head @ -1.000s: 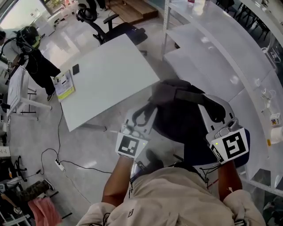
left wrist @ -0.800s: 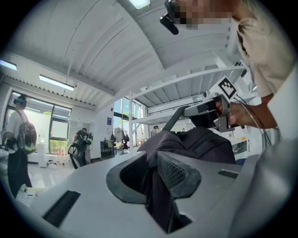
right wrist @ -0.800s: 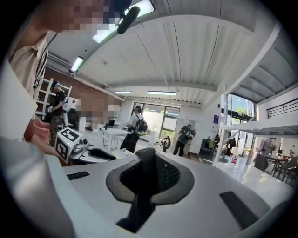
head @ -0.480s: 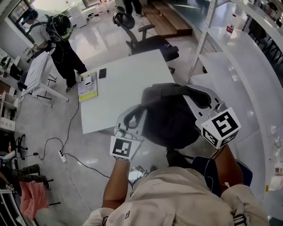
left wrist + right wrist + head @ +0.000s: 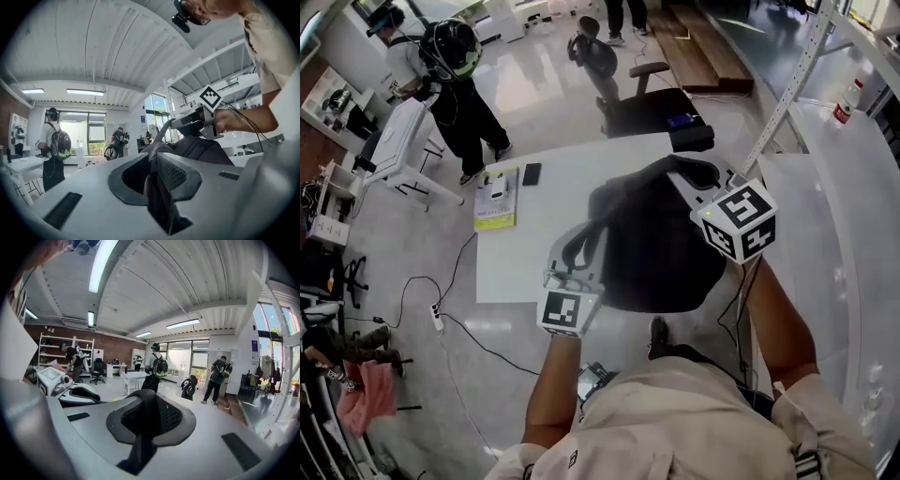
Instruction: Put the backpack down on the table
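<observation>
The dark backpack (image 5: 652, 246) hangs between the 2 grippers over the near right corner of the white table (image 5: 544, 234). In the head view its lower part reaches past the table's near edge. Whether its bottom touches the tabletop cannot be told. The left gripper (image 5: 589, 242) is over the table's near edge, left of the bag. The left gripper view shows its jaws (image 5: 157, 161) almost together, with a dark strap (image 5: 159, 197) of the bag pinched between them. They have just been closing on that strap. The right gripper (image 5: 689, 180) is over the table's right edge, above the top of the bag. In the right gripper view its jaws (image 5: 143, 401) are nearly closed, clamped on another dark strap (image 5: 140, 432) that runs up between the pads. From the left gripper view, the right gripper (image 5: 180, 123) is seen holding the pack (image 5: 201, 147) from above. On the far left part of the table lie a yellow-edged booklet (image 5: 495, 197) and, just beside it, a black phone (image 5: 531, 173). Beyond the table's far edge stands a black office chair (image 5: 652, 103). Further off to the left of the table, a person (image 5: 459, 84) wearing a backpack stands at a smaller white table (image 5: 394, 155). A cable (image 5: 450, 319) trails on the floor near the table's left corner.
</observation>
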A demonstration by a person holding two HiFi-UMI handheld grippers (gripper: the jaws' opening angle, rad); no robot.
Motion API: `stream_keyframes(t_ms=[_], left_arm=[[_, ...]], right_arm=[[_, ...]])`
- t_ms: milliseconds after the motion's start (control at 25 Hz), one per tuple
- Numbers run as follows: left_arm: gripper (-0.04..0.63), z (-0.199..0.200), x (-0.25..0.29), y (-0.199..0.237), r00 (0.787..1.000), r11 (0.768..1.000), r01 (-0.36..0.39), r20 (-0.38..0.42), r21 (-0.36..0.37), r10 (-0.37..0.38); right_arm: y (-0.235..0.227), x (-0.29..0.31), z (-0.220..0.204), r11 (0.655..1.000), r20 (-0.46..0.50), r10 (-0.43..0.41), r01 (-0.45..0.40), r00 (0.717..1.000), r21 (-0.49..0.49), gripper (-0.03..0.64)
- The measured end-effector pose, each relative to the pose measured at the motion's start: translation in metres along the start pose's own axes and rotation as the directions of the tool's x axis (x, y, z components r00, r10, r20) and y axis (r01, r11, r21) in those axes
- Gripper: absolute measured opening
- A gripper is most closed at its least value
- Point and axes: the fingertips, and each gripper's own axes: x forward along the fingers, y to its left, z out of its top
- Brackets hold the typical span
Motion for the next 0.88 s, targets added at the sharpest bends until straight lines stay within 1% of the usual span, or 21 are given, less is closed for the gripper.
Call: stream_keyframes(t_ms=[120,320,360,440,480,520,600,760,880], left_arm=[[0.066,-0.009,0.033,0.017,0.999,0.999,-0.044,-0.010,0.011,0.044],[0.066,-0.020,0.084,0.033,0.996,0.996,-0.056,-0.060,0.075,0.060],[0.067,-0.022,0.092,0.037,0.995,0.994,-0.060,-0.071,0.086,0.066],[0.066,-0.029,0.105,0.044,0.992,0.992,-0.074,-0.095,0.099,0.084],[0.066,-0.033,0.110,0.046,0.990,0.992,-0.079,-0.108,0.101,0.090],[0.066,-0.037,0.114,0.048,0.988,0.992,-0.080,-0.120,0.100,0.092],[0.066,-0.044,0.120,0.048,0.986,0.992,-0.073,-0.142,0.098,0.087],[0.066,-0.060,0.124,0.037,0.982,0.995,-0.044,-0.178,0.089,0.060],[0.066,-0.066,0.121,0.028,0.981,0.997,-0.027,-0.188,0.078,0.041]], right_arm=[[-0.034,0.036,-0.018,1.000,-0.042,-0.015,0.014,0.999,-0.024,0.040],[-0.076,0.074,-0.049,0.994,-0.119,-0.064,0.053,0.991,-0.094,0.041],[-0.082,0.078,-0.054,0.992,-0.135,-0.072,0.058,0.988,-0.109,0.069],[-0.087,0.085,-0.065,0.987,-0.172,-0.077,0.051,0.982,-0.151,0.177],[-0.087,0.088,-0.072,0.985,-0.194,-0.074,0.041,0.978,-0.170,0.198],[-0.086,0.089,-0.080,0.983,-0.215,-0.071,0.031,0.974,-0.183,0.206],[-0.084,0.087,-0.099,0.984,-0.239,-0.066,0.023,0.969,-0.179,0.206],[-0.086,0.077,-0.138,0.991,-0.267,-0.067,0.034,0.961,-0.127,0.206],[-0.083,0.066,-0.139,0.993,-0.237,-0.070,0.046,0.969,-0.105,0.206]])
